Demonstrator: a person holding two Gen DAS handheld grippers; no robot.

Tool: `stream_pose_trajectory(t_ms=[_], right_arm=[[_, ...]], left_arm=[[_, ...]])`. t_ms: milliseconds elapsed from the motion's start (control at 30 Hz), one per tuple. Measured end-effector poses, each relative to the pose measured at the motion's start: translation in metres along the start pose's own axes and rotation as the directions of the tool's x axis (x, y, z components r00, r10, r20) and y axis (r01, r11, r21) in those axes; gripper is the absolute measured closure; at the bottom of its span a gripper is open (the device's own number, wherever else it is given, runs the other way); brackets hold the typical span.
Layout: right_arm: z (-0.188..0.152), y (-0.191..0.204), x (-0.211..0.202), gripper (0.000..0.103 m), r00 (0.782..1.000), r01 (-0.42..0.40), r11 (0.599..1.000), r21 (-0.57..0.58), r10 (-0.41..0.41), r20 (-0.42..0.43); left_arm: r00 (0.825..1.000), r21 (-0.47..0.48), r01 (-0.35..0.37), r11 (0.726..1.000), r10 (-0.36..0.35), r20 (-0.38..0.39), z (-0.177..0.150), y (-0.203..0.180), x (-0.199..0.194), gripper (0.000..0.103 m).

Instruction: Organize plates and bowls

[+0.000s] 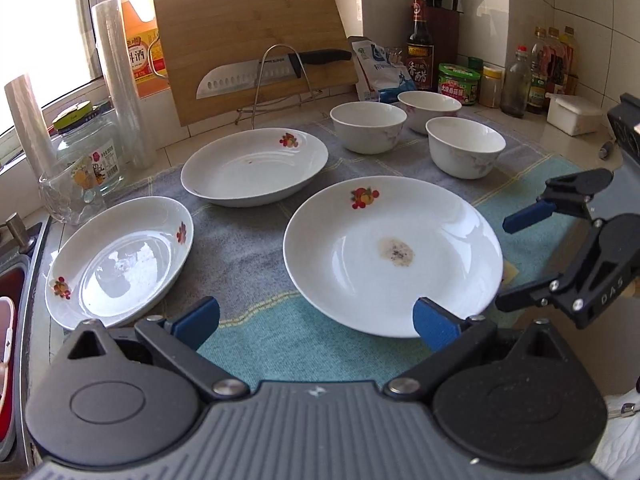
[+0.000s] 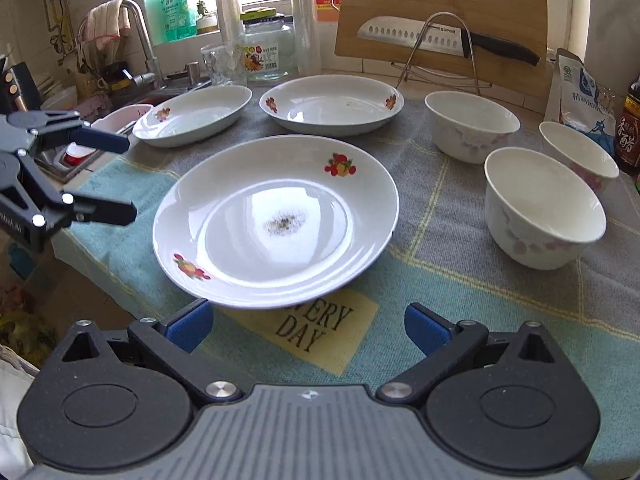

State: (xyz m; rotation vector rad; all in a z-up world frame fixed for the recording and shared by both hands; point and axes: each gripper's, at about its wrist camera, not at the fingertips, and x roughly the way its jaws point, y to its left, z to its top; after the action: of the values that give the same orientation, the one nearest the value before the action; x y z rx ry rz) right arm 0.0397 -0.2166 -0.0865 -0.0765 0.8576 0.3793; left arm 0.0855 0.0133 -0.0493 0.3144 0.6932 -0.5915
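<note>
Blue-padded left gripper [image 1: 316, 322] and right gripper [image 2: 308, 326] wide apart, empty.

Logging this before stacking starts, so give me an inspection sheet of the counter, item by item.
Surface: towel covers the counter.
Job's things: three plates apart; near plate has a dark stain; three bowls upright, unstacked.
Clutter: knife on wire rack against cutting board; bottles, glass jar.
Grippers: left gripper and right gripper open, empty.
Cables: nothing seen.
Surroundings: sink and faucet, window.
</note>
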Motion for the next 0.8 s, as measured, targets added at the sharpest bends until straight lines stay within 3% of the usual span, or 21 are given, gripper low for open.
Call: stream_pose_trajectory(t_ms=[233,433,633,800], right_arm=[[-0.009,0.014,0.019,0.0,0.998,0.042,0.995,-0.095,-0.038,0.045],[-0.013,0.011,0.019,0.0,0.995,0.019,0.993,-0.117,-0.007,0.098],[-0.018,0.011,0.017,0.0,0.991,0.018,0.993,-0.118,-0.002,0.135],[-0.021,0.009,0.018,0.0,0.986,0.018,0.993,-0.117,0.001,0.164]], left_arm=[[0.995,-0.025,0.081,0.996,-0.083,-0.054,0.026,0.007,0.026,0.001],[0.987,0.007,0.13,0.992,-0.129,-0.094,0.041,0.008,0.055,0.001],[0.959,-0.019,0.217,0.976,-0.217,-0.181,0.055,0.018,0.092,0.001],[0.911,-0.041,0.304,0.952,-0.303,-0.278,0.064,0.024,0.117,0.001]])
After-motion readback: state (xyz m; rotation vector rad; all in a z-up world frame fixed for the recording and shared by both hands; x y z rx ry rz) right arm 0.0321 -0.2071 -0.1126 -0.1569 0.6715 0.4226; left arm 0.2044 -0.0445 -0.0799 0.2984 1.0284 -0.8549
